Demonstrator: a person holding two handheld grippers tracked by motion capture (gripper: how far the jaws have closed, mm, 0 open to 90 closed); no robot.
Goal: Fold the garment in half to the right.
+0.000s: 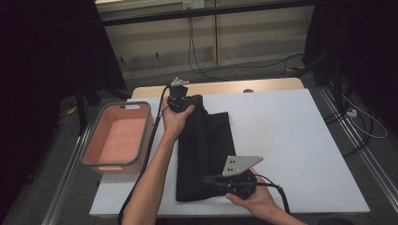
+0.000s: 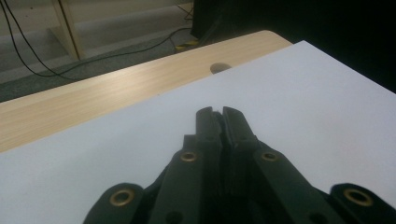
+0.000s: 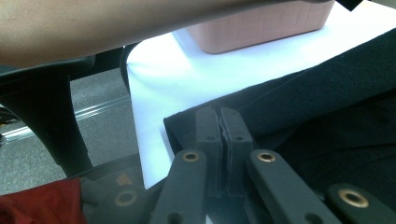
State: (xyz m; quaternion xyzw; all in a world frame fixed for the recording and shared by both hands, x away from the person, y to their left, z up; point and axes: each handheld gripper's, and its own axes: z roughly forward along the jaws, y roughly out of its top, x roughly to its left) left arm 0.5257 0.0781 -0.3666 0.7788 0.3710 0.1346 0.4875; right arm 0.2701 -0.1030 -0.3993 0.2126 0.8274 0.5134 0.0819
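Bin (image 1: pixel 117 136) sits left of both grippers, on the tabletop (image 1: pixel 291 140), with nothing visible in it. Left gripper (image 1: pixel 180 107) at the cloth's (image 1: pixel 204 150) far end: jaws closed tight; whether a fold is pinched I cannot tell, its own view shows bare tabletop past the tips. Right gripper (image 3: pixel 219 121) at the near end: jaws closed, near corner of the cloth right under the tips, looks pinched. Cloth runs between the two. Likely soft, light, limp, non-slippery; it'll sag between grips. Best held by corners or hem, both ends.
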